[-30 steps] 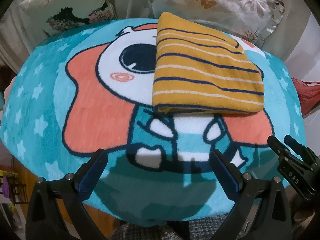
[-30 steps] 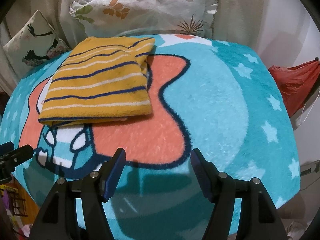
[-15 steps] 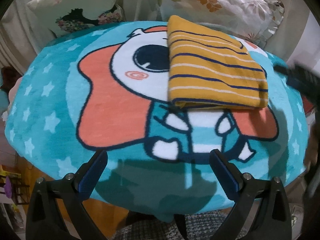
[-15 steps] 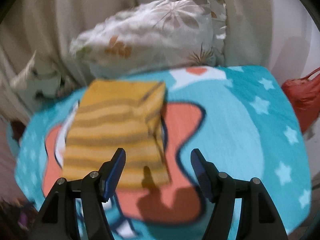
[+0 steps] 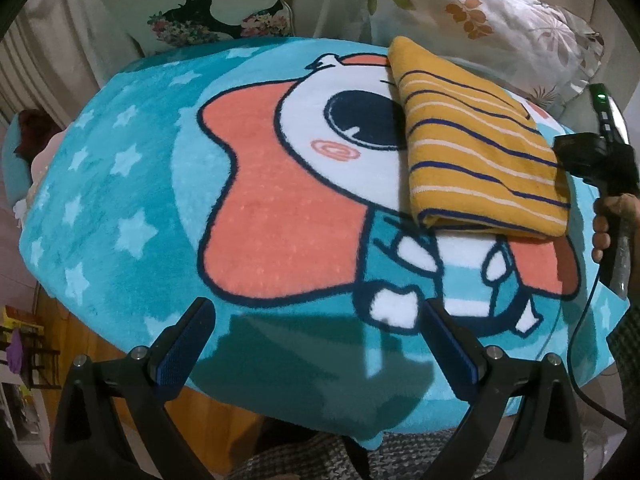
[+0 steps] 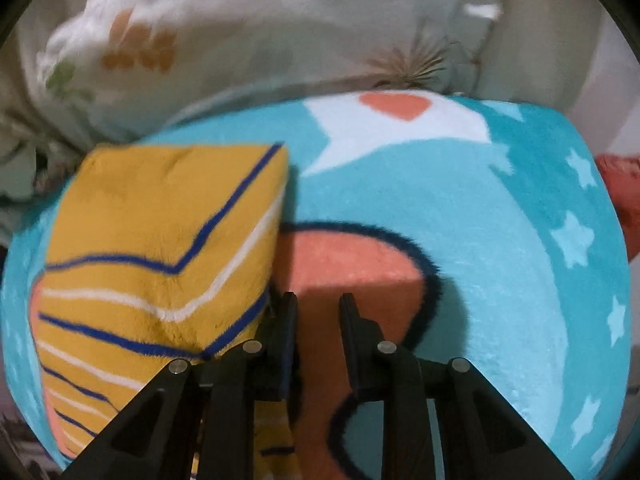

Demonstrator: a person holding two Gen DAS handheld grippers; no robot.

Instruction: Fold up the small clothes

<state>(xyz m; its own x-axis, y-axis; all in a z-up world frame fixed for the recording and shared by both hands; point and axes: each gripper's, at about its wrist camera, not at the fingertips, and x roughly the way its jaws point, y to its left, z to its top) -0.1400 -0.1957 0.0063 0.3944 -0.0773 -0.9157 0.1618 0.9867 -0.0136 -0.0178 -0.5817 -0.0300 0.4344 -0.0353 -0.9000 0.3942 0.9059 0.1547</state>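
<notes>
Right wrist view: my right gripper [image 6: 316, 312] is closing, jaws narrow, nothing between them, its left finger just beside the folded yellow striped garment [image 6: 160, 264]. My left gripper [image 5: 316, 340] hangs wide open and empty over the cartoon blanket [image 5: 132, 184]; the garment lies beyond, near the floral pillow [image 5: 480, 12].

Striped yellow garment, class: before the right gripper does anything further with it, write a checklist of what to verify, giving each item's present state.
1. Striped yellow garment lies folded on the teal blanket: ok.
2. Right gripper at the garment's edge: ok.
3. Cloth between its closing jaws: cannot tell.
4. Left gripper open, clear of the garment: ok.
5. Right wrist view sharp enough to judge the pinch: not ok, blurred.
</notes>
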